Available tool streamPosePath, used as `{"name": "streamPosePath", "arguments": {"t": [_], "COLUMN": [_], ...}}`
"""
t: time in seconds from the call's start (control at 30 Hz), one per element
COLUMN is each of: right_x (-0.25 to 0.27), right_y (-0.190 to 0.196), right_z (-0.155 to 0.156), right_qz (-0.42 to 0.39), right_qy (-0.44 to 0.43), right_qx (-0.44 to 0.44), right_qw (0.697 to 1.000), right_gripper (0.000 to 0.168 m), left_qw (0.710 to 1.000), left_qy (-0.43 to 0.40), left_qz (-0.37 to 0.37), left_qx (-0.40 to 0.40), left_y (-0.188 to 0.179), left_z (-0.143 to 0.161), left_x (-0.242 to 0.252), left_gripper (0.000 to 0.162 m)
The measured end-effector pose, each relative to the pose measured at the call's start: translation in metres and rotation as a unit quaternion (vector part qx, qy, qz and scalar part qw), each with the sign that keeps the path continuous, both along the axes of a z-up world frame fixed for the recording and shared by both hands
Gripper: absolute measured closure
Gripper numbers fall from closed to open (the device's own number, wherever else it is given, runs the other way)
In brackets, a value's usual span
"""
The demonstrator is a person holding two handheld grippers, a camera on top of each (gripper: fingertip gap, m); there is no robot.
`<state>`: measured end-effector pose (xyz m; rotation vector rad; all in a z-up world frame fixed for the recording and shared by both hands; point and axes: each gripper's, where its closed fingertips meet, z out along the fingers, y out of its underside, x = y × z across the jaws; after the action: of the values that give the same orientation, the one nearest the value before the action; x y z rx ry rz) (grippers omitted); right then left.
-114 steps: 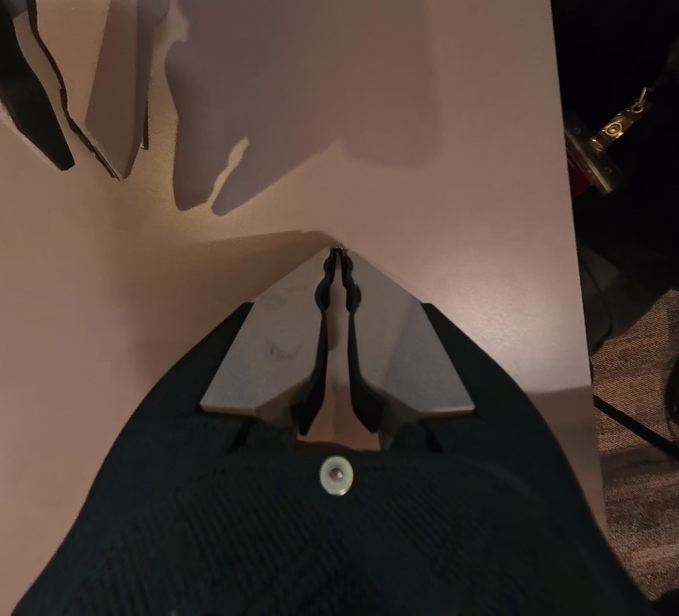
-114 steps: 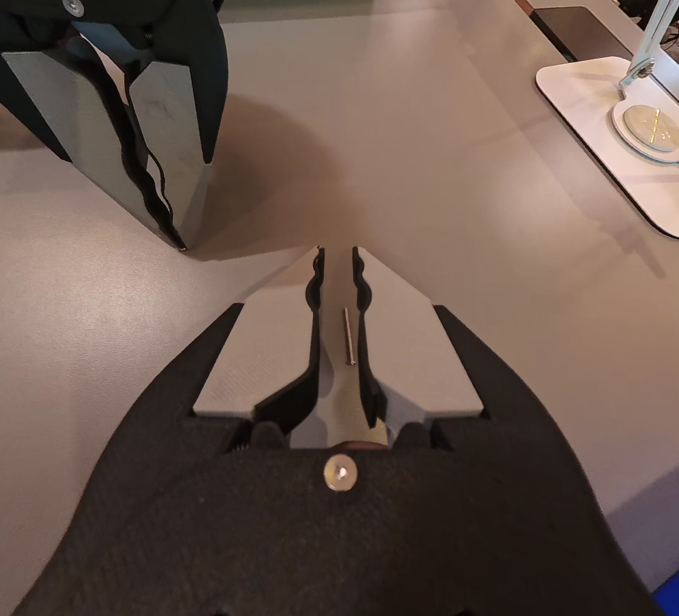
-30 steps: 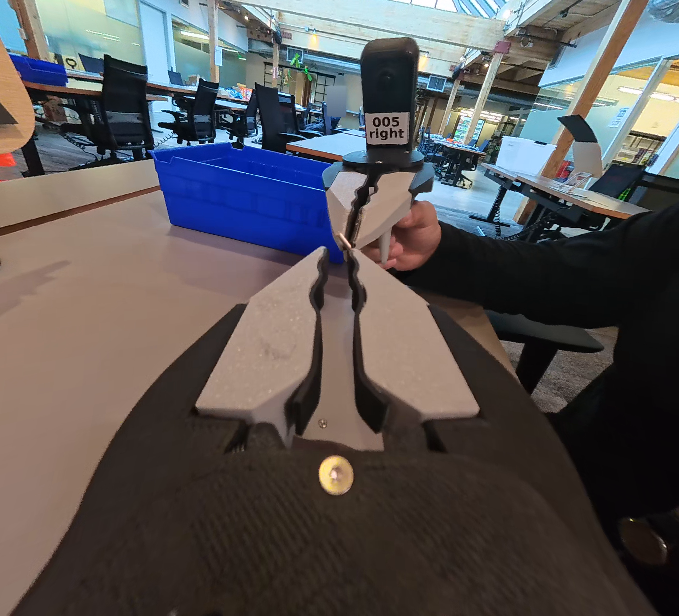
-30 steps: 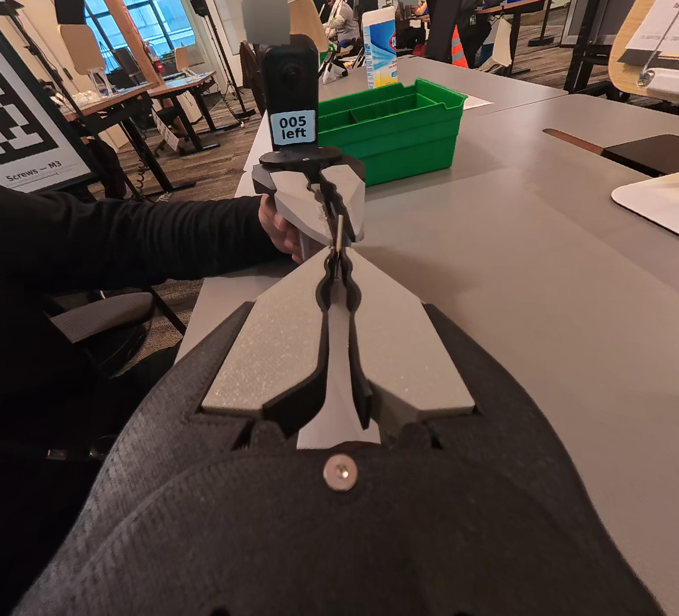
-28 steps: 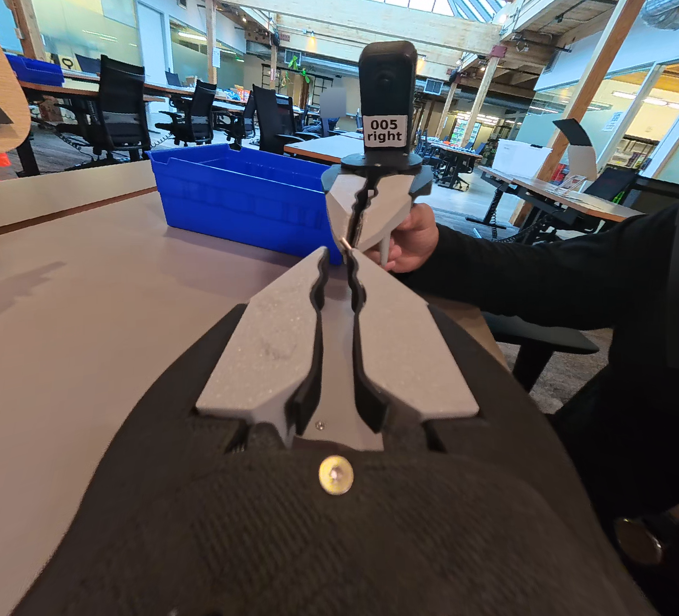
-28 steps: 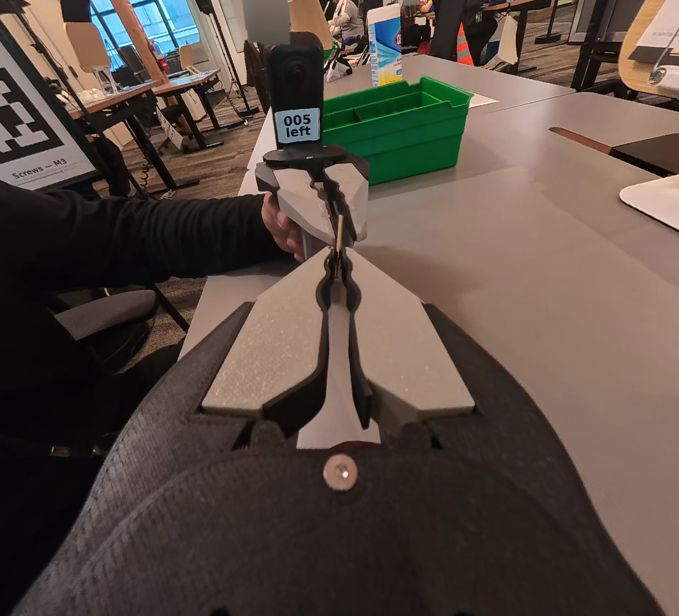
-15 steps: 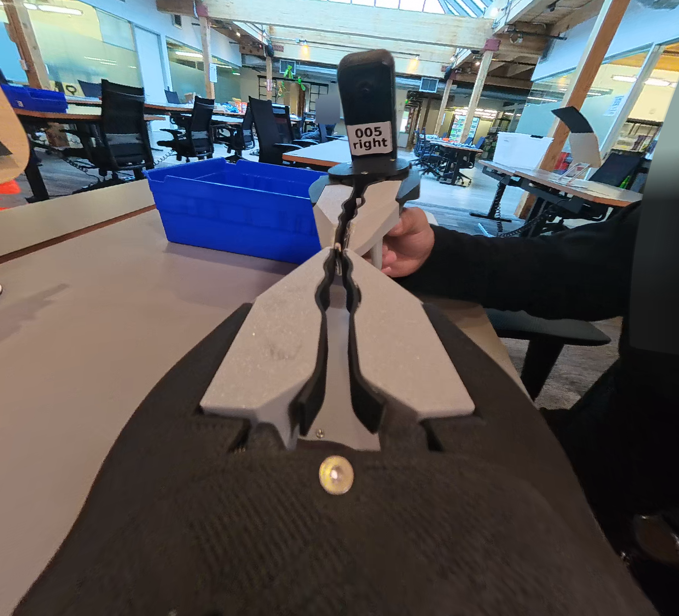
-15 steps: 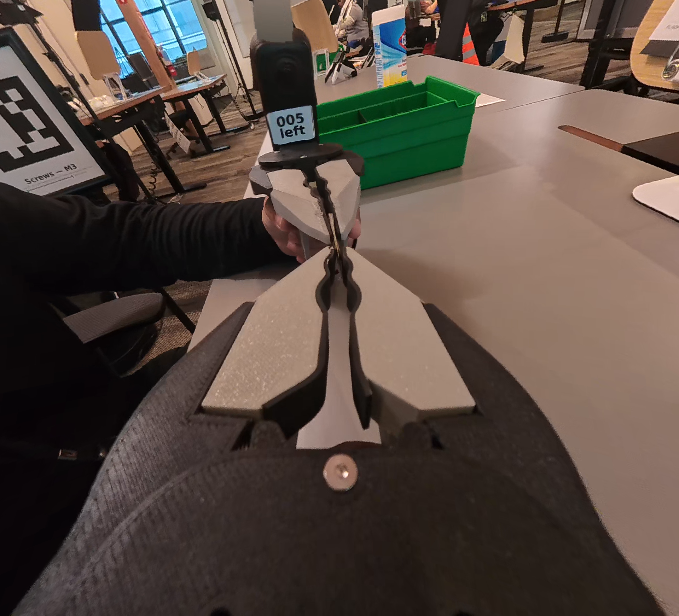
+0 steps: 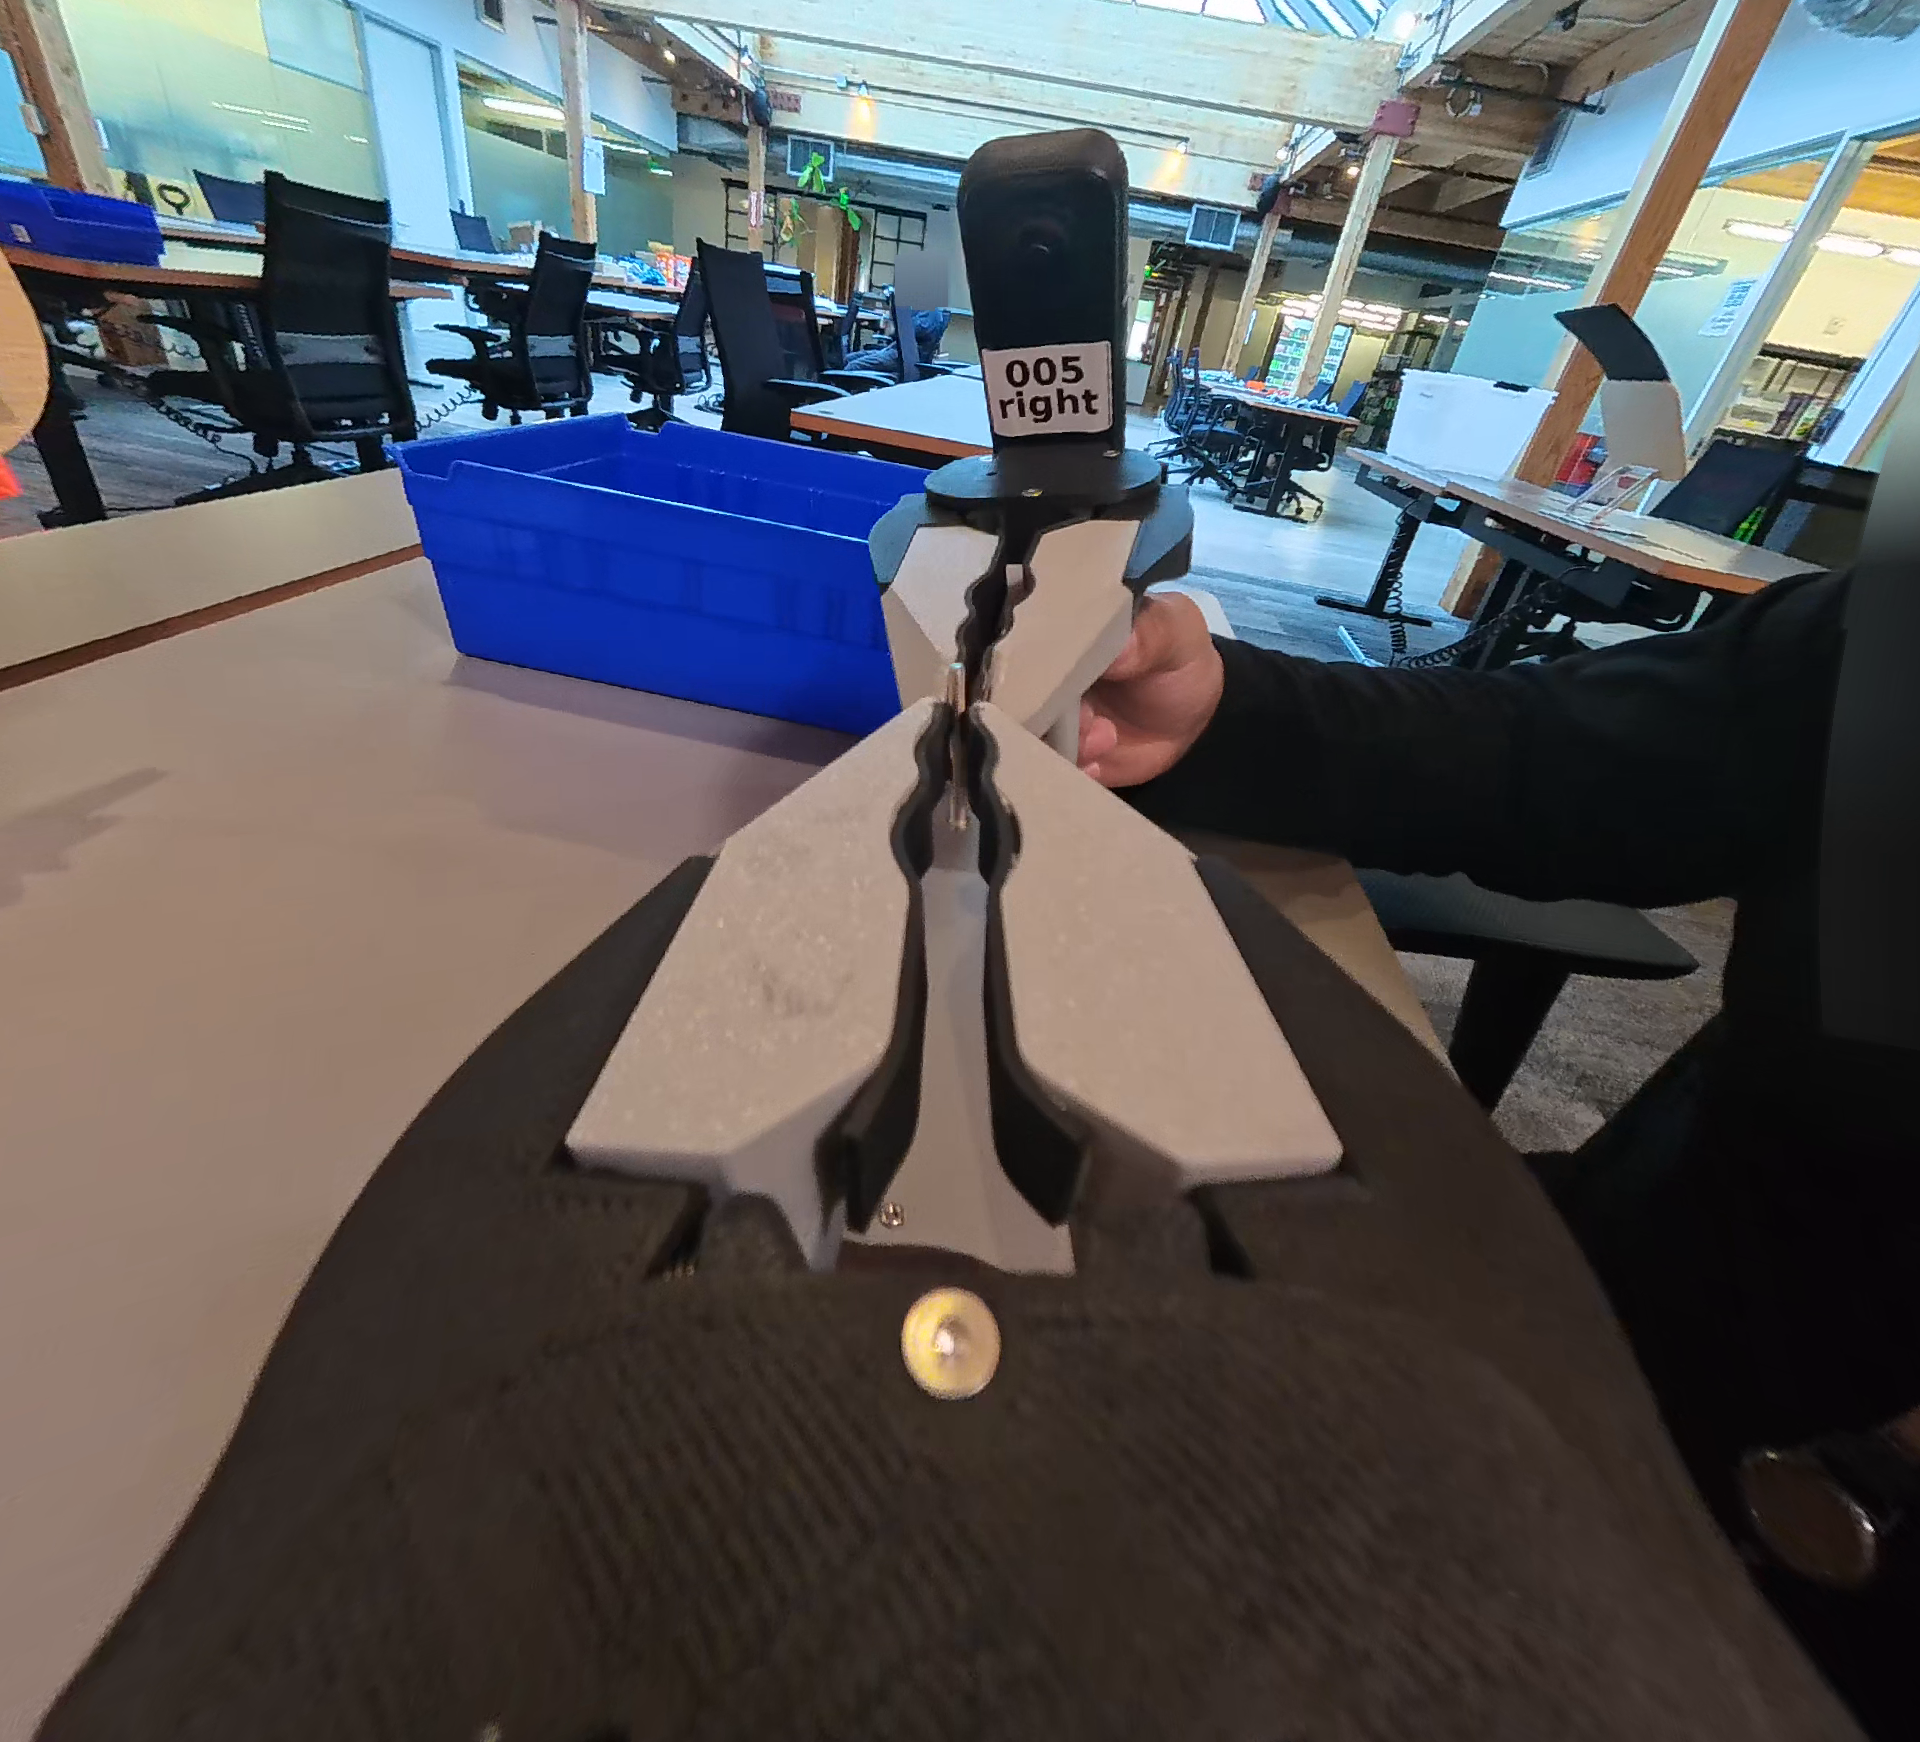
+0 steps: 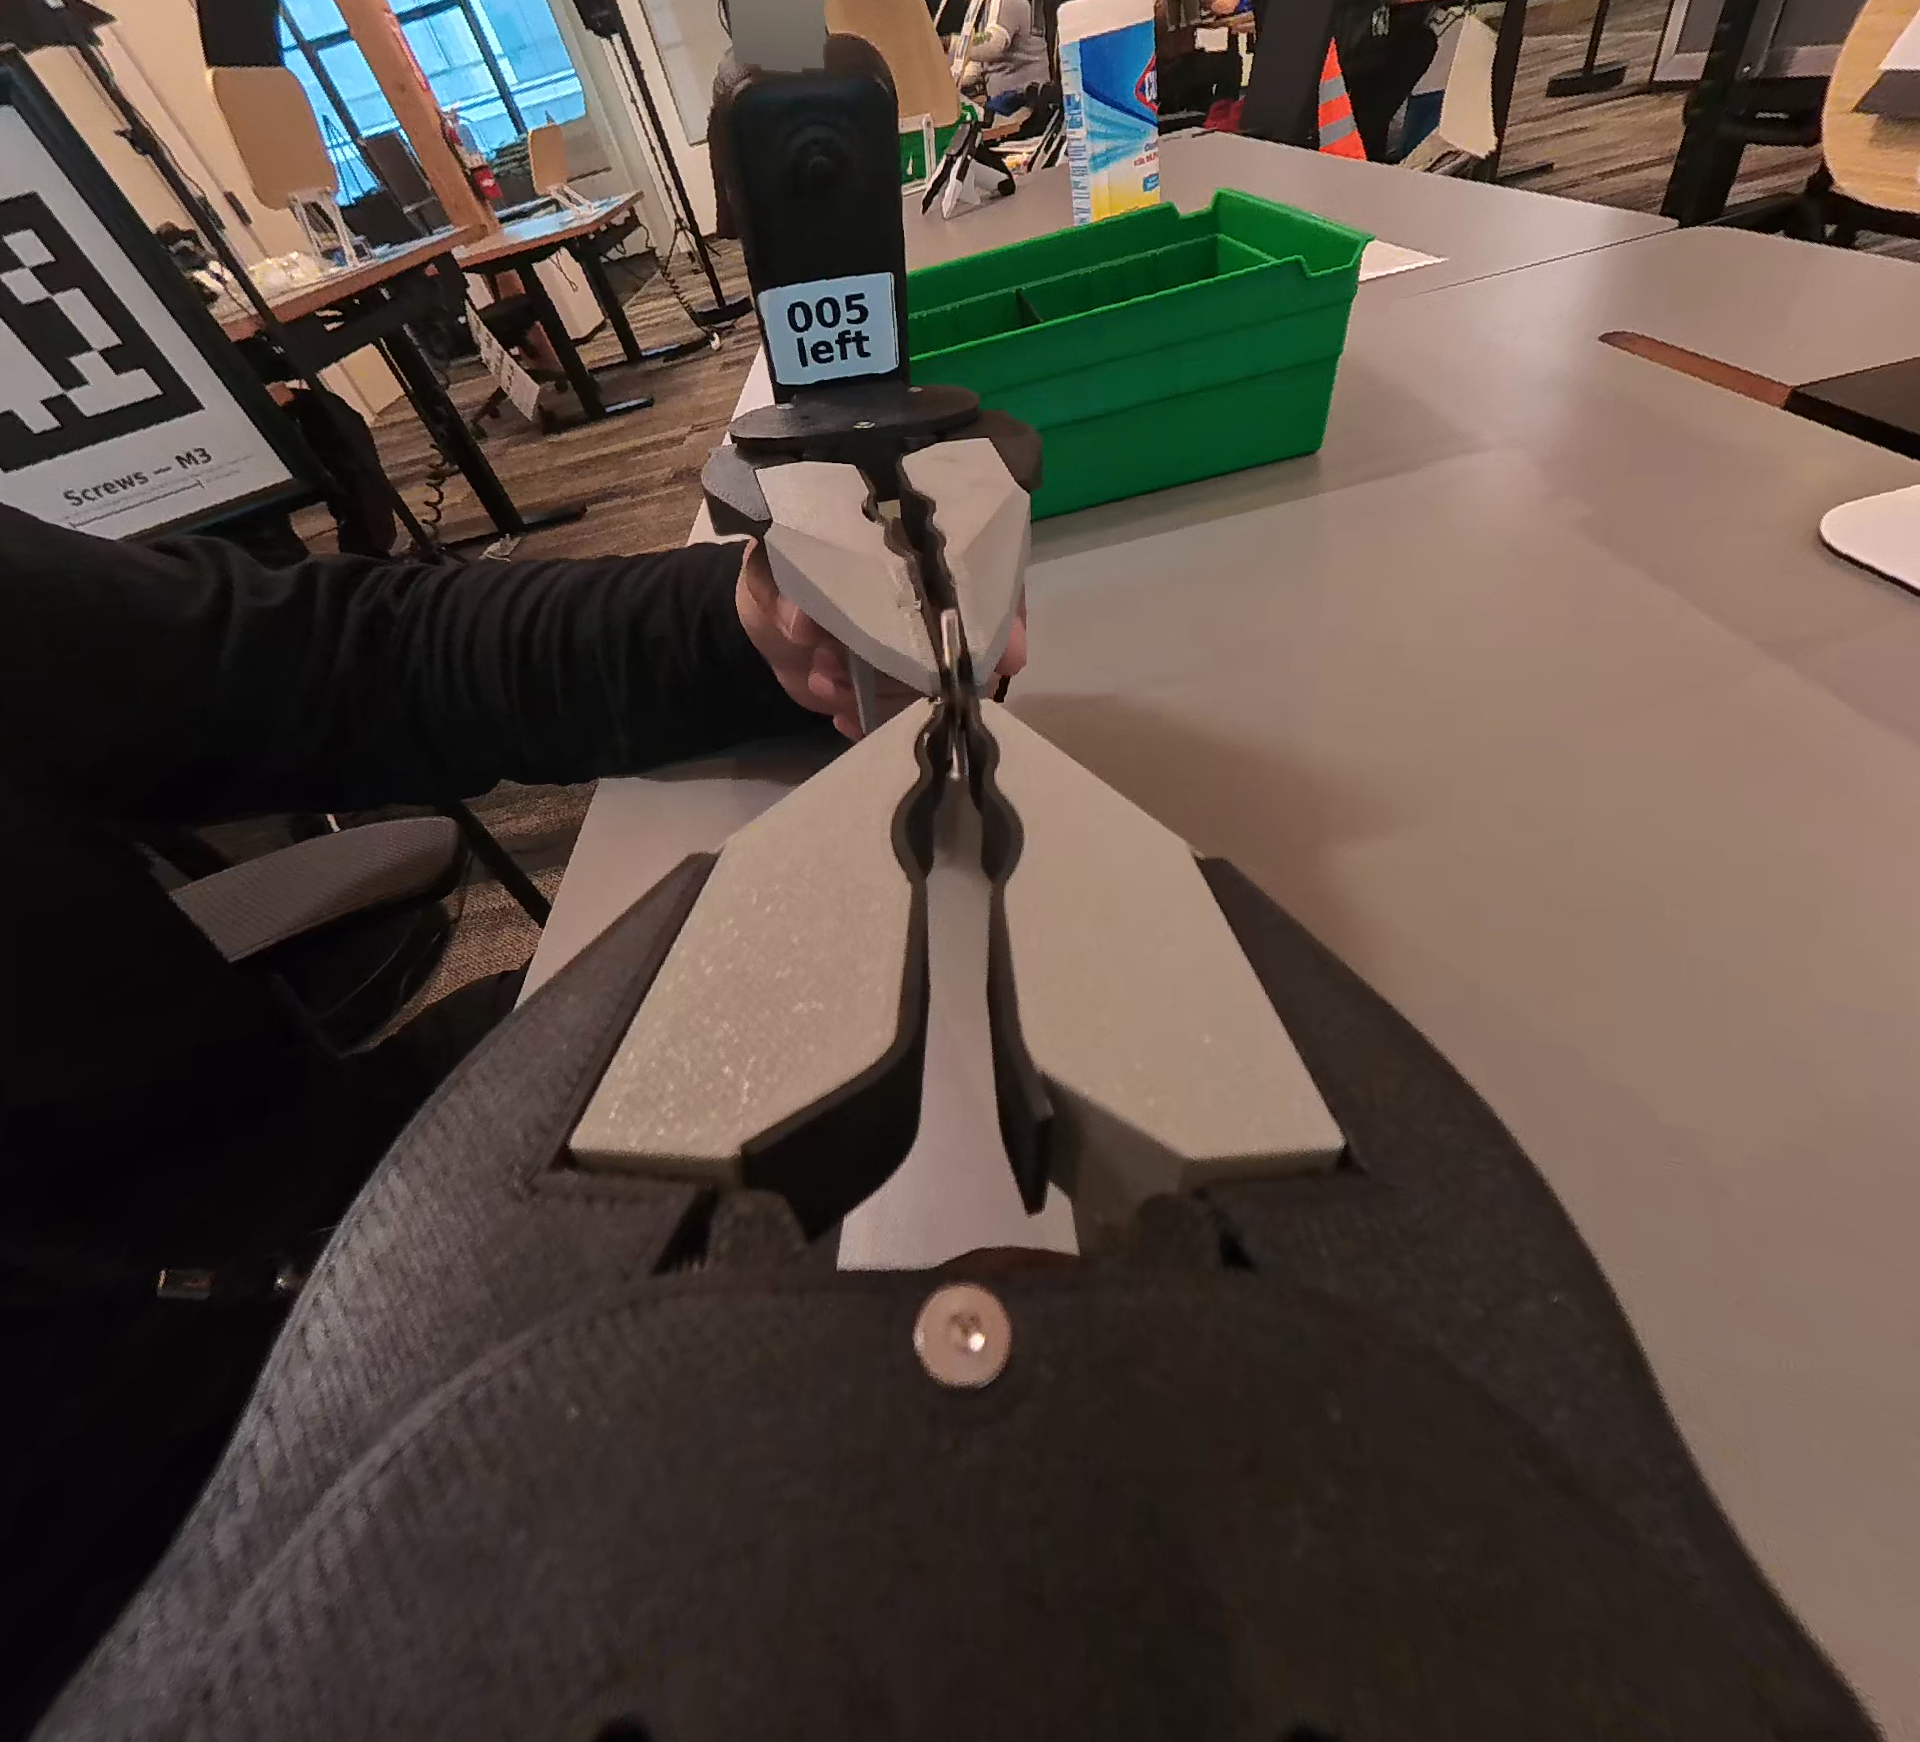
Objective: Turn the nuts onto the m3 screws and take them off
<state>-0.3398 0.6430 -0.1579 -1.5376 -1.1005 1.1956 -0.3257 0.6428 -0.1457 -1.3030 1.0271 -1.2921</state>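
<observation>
My left gripper (image 9: 958,718) is shut on a thin silver M3 screw (image 9: 956,778) that stands upright between its fingertips. My right gripper (image 9: 971,686) faces it tip to tip, just above the grey table (image 9: 312,861). In the right wrist view my right gripper (image 10: 956,718) is shut on a small metal piece, apparently the nut (image 10: 956,752), right at the screw (image 10: 950,638) in the left gripper (image 10: 951,682). A hand in a black sleeve holds each gripper.
A blue bin (image 9: 644,591) stands on the table behind the right gripper. A green divided bin (image 10: 1143,383) stands behind the left gripper, with a wipes canister (image 10: 1112,113) beyond it. A white object (image 10: 1881,539) lies at the right table edge. My two grippers' fingertips are within a few centimetres of each other. From either gripper's tips it is about 40 cm to the white object (image 10: 1881,539).
The two grippers have drawn together until their tips meet. The left fingers, slightly apart a second ago, now pinch the screw, which shows between them.
</observation>
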Motion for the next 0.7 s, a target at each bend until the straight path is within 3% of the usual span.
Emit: {"name": "streamPosePath", "arguments": {"t": [0.43, 0.7], "right_x": [0.001, -0.003], "right_y": [0.000, 0.001], "right_z": [0.001, -0.011], "right_qz": [0.003, 0.001], "right_qy": [0.004, -0.024], "right_qx": [-0.004, -0.008], "right_qw": [1.000, 1.000], "right_gripper": [0.166, 0.154], "left_qw": [1.000, 1.000], "left_qy": [0.000, -0.006], "left_qz": [0.008, 0.012], "left_qx": [0.004, 0.001], "left_y": [0.002, 0.004], "left_z": [0.001, 0.003], "left_x": [-0.002, -0.004], "left_gripper": [0.161, 0.161]}}
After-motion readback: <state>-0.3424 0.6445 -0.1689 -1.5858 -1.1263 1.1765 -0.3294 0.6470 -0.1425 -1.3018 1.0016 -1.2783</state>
